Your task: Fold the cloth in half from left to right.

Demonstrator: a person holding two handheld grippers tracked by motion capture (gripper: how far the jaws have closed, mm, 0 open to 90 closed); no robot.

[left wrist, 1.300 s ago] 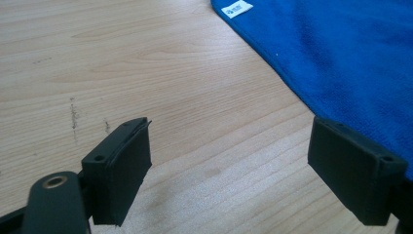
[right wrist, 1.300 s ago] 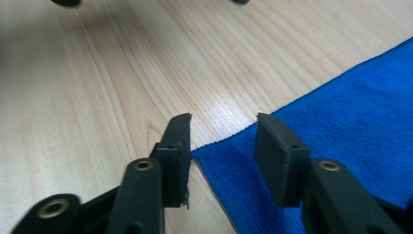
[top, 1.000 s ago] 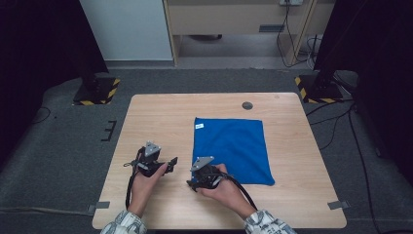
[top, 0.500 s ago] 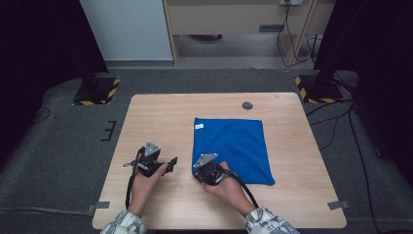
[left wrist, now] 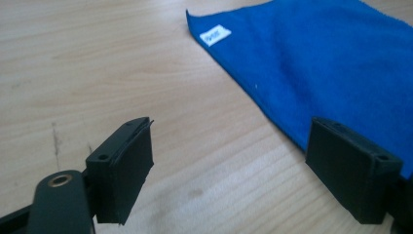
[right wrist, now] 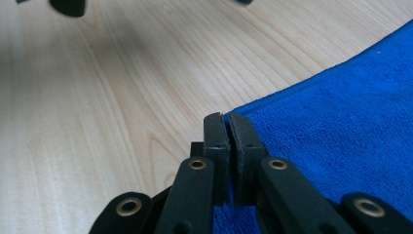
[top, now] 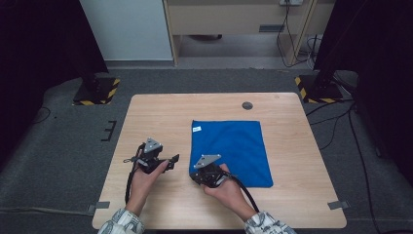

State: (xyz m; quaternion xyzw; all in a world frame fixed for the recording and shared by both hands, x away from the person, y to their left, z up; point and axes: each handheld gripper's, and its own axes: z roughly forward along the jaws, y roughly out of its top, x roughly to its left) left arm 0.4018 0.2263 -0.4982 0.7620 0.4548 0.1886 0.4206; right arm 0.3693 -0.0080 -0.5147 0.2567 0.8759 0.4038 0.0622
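right gripper [right wrist: 227, 122]: I see its jaws pressed together, pads meeting at the near-left corner of the blue cloth [right wrist: 341, 126]. Whether a fold of cloth sits between the pads, I can't tell; the tips sit right at the hem. In the high view my right gripper [top: 207, 170] is at the cloth's near-left corner, grey plate on top, cable trailing back beside the forearm.

left gripper [left wrist: 229, 165]: jaws spread wide, nothing between them, bare wood under the gap. One jaw lies in front of plain table, the other overlaps the cloth's edge in the picture. In the high view my left gripper [top: 157, 158] is on the table left of the cloth, apart from it, jaws pointing towards it.

blue cloth: lies flat on the table, spread as a rough square on the right-middle part of the top, in the high view [top: 234, 151].

label [left wrist: 215, 35]: small white tag at the cloth's far-left corner; the print is too small to read.

table [top: 160, 117]: light wood top with rounded corners.

dark disc [top: 247, 105]: small round spot on the tabletop beyond the cloth's far edge, apart from it.

hands: left hand [top: 145, 171] and right hand [top: 225, 187] come in from the near edge, patterned sleeves at the wrists.
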